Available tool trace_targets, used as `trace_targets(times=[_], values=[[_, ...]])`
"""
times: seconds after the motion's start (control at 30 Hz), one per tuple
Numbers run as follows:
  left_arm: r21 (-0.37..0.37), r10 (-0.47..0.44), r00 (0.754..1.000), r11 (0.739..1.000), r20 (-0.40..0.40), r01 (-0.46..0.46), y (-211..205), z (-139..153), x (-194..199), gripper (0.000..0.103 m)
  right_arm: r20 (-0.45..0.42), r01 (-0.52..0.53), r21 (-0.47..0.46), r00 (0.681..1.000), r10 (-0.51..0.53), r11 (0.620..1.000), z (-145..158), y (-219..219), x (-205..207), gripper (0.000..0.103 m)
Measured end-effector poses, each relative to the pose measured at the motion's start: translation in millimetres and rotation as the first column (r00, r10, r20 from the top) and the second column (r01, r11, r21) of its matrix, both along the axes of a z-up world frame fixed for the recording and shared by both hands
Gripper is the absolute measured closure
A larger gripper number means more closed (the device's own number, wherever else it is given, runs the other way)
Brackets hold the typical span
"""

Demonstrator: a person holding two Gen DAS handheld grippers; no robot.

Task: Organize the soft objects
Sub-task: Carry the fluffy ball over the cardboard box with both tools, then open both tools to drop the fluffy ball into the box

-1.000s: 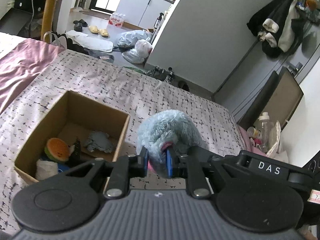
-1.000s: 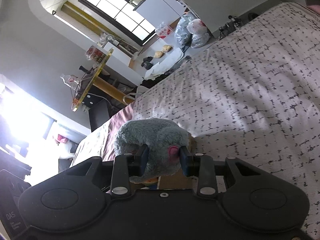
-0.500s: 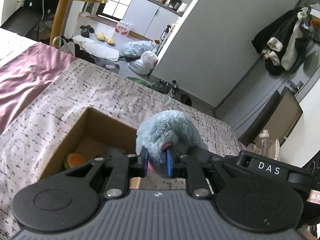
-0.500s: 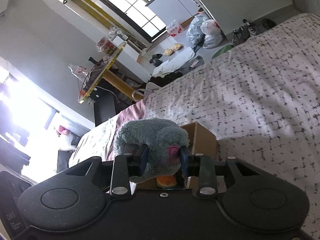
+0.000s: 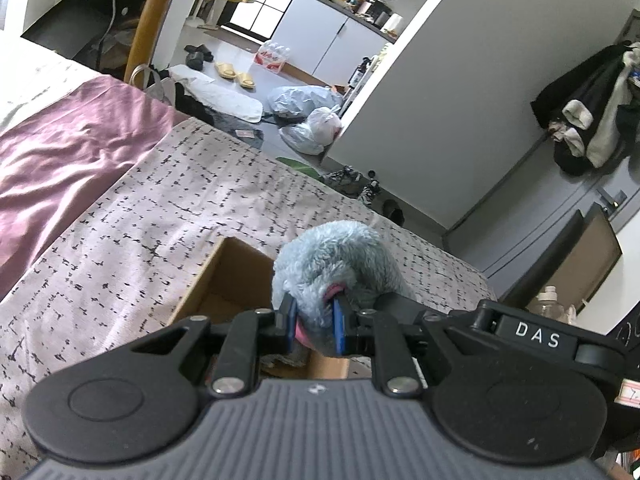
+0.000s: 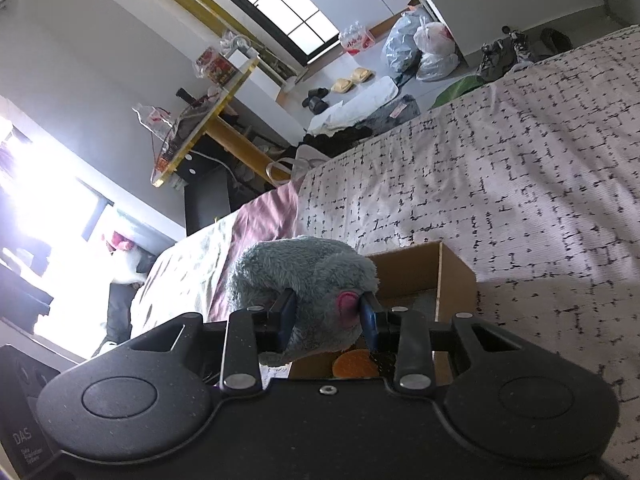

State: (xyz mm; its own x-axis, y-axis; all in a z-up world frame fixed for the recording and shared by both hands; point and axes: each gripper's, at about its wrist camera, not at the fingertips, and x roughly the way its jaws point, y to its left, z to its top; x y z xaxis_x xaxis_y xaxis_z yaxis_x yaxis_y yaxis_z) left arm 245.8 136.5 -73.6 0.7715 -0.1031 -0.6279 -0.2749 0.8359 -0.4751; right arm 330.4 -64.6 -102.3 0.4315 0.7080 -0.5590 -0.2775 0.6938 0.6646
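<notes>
A grey-blue plush toy (image 5: 340, 256) with pink patches is held by both grippers at once. My left gripper (image 5: 314, 326) is shut on one end of it. My right gripper (image 6: 326, 318) is shut on the other end (image 6: 304, 272). The toy hangs over an open cardboard box (image 5: 224, 272) that stands on the patterned bed cover. In the right wrist view the box (image 6: 448, 276) shows an orange soft toy (image 6: 354, 364) inside it. Most of the box's inside is hidden behind the grippers and the plush.
The bed cover (image 5: 160, 216) is pale with black dashes; a mauve blanket (image 5: 60, 160) lies at its left. Beyond the bed's edge are bags (image 5: 308, 116), shoes and a yellow table (image 5: 152, 12). A door with hanging clothes (image 5: 592, 120) is at the right.
Both grippers have carried the plush toy toward and over the box. The box has slid down in both views, and its contents are now mostly hidden.
</notes>
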Motion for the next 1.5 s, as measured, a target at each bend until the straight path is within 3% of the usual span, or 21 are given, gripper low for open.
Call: trace_targets(times=[0.4,0.67,0.97,1.07,1.13,1.3,1.4,1.5], values=[[-0.027,0.008,0.997,1.0,-0.072,-0.01,26.9,-36.1,25.9,0.086,-0.056,-0.013,-0.062,0.998,0.01,0.998,-26.7,31.3,24.0,0.068],[0.002,0.009,0.993,1.0,-0.12,-0.009,30.4,-55.1,44.8,0.085,-0.059,-0.01,-0.113,0.998,0.003,0.994,-41.8,48.3,34.2,0.068],[0.036,-0.003,0.977,0.999,-0.213,0.011,27.3,-61.5,48.9,0.08,-0.1,-0.011,-0.144,0.995,-0.003,0.989,-47.1,48.6,37.8,0.053],[0.05,0.018,0.975,0.999,-0.221,-0.007,29.2,-54.5,44.9,0.069,-0.094,0.006,-0.131,0.995,-0.019,0.991,-42.5,40.3,36.2,0.048],[0.065,0.034,0.976,0.998,-0.214,-0.02,29.1,-48.3,41.8,0.056,-0.091,0.016,-0.12,0.995,-0.027,0.993,-38.2,34.0,34.7,0.048],[0.102,0.054,0.979,0.994,-0.197,-0.035,22.7,-30.7,30.4,0.05,-0.08,0.04,-0.093,0.996,-0.047,0.995,-26.6,16.2,28.3,0.046],[0.115,0.064,0.98,0.992,-0.19,-0.043,17.4,-22.6,23.4,0.039,-0.072,0.047,-0.087,0.996,-0.053,0.995,-21.0,7.0,24.4,0.045],[0.108,0.074,0.981,0.993,-0.182,-0.055,12.2,-15.1,15.2,0.035,-0.063,0.052,-0.08,0.996,-0.058,0.995,-15.6,-3.3,18.8,0.043]])
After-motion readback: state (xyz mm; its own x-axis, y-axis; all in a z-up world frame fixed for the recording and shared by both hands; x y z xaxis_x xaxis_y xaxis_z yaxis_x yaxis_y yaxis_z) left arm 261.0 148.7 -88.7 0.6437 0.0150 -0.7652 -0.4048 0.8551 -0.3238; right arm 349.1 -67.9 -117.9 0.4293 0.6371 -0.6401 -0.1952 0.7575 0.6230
